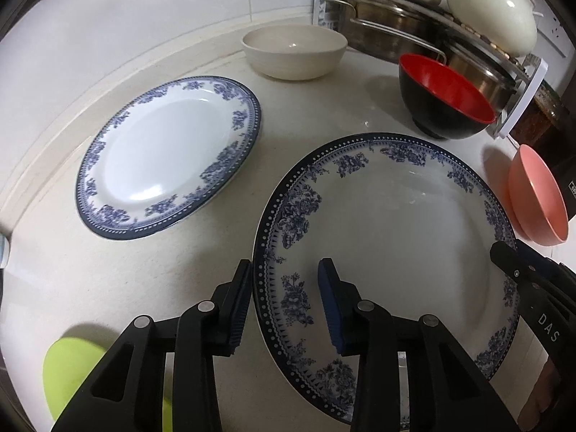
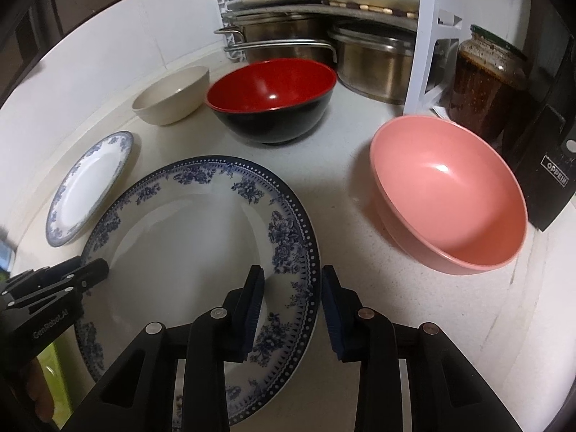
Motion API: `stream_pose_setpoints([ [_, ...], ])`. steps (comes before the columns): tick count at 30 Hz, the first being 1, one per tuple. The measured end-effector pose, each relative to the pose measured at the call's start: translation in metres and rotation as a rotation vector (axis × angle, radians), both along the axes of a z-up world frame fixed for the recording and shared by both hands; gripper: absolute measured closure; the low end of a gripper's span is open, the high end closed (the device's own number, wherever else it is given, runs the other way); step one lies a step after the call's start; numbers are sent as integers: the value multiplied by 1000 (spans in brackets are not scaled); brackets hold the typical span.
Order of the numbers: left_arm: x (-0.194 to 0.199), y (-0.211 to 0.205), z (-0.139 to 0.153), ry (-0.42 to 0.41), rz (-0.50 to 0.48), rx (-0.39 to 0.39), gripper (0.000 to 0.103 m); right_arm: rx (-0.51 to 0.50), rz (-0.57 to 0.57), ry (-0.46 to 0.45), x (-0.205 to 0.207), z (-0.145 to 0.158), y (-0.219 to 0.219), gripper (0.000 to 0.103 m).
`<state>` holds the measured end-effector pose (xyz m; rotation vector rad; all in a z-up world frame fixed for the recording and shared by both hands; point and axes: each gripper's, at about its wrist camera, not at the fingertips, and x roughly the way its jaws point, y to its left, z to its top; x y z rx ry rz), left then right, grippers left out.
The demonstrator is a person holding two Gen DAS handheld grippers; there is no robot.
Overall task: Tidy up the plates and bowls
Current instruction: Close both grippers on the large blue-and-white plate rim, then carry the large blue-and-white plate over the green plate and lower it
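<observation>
While both grippers straddle opposite rims of the large plate (image 1: pixel 388 237), neither has clamped yet: the left gripper (image 1: pixel 284 298) has its fingers spread, one outside the rim, one over the plate's well, and the right gripper (image 2: pixel 293 306) is spread the same way on the far rim. The large plate lies flat on the surface (image 1: pixel 144 288). Taking that plate as landmark: the small plate (image 1: pixel 169 154) lies just left of it and apart, the cream bowl (image 1: pixel 293 52) behind and well apart, the red-and-black bowl (image 1: pixel 444 97) close behind its back rim, the pink bowl (image 2: pixel 448 194) near its right side. Glazed ceramic by the look of it, so likely stiff, heavy, slick and chip-prone. Best hold is the flat patterned rim, both sides at once, squeezed firmly; a one-sided pinch could let it tilt and slip.
</observation>
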<state>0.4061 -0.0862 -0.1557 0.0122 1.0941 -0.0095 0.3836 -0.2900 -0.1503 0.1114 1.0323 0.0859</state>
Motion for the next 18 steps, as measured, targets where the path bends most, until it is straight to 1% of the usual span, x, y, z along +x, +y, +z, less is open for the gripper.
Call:
stream_pose_setpoints([
  [8, -29, 16, 22, -54, 43, 1, 66, 0, 47, -46, -20, 24, 12, 69],
  [18, -81, 49, 55, -137, 146, 8, 66, 7, 147, -114, -49, 55, 42, 70],
])
